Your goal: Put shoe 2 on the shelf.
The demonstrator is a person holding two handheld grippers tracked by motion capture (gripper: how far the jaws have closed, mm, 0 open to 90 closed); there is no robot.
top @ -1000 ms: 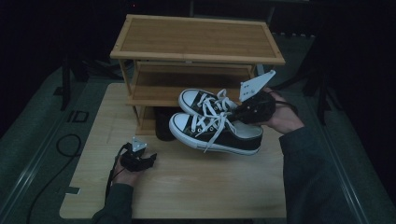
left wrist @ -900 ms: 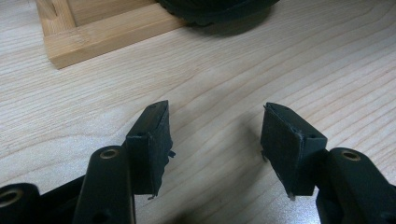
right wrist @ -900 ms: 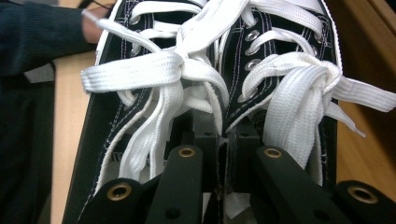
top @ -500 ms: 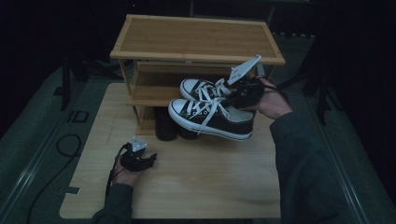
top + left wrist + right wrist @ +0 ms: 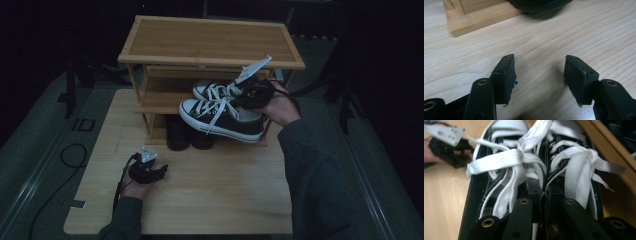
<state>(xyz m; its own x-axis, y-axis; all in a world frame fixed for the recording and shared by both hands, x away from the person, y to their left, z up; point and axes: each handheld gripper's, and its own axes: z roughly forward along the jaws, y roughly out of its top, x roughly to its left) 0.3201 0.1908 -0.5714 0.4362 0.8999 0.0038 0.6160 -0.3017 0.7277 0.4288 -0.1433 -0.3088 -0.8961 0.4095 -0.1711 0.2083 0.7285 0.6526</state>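
Note:
A pair of black sneakers (image 5: 220, 120) with white laces hangs in the air at the front of the bamboo shoe rack (image 5: 210, 42), level with its middle shelf. My right gripper (image 5: 251, 94) is shut on them, its jaws pinching the two inner walls together between the shoes (image 5: 506, 170); its fingertips (image 5: 543, 192) sit deep among the laces. The far shoe's toe (image 5: 205, 90) reaches over the middle shelf. My left gripper (image 5: 159, 172) rests low on the table at the front left, open, with bare wood between its pads (image 5: 539, 70).
Dark shoes (image 5: 187, 135) stand on the rack's bottom shelf, and one of them (image 5: 539, 3) lies just ahead of the left gripper beside the rack's base frame (image 5: 479, 17). The wooden table (image 5: 225, 195) spreads in front. A cable (image 5: 72, 155) lies on the floor at left.
The right gripper has carried the sneaker pair away from me, up and slightly left, to the rack's middle shelf. The left gripper has not moved.

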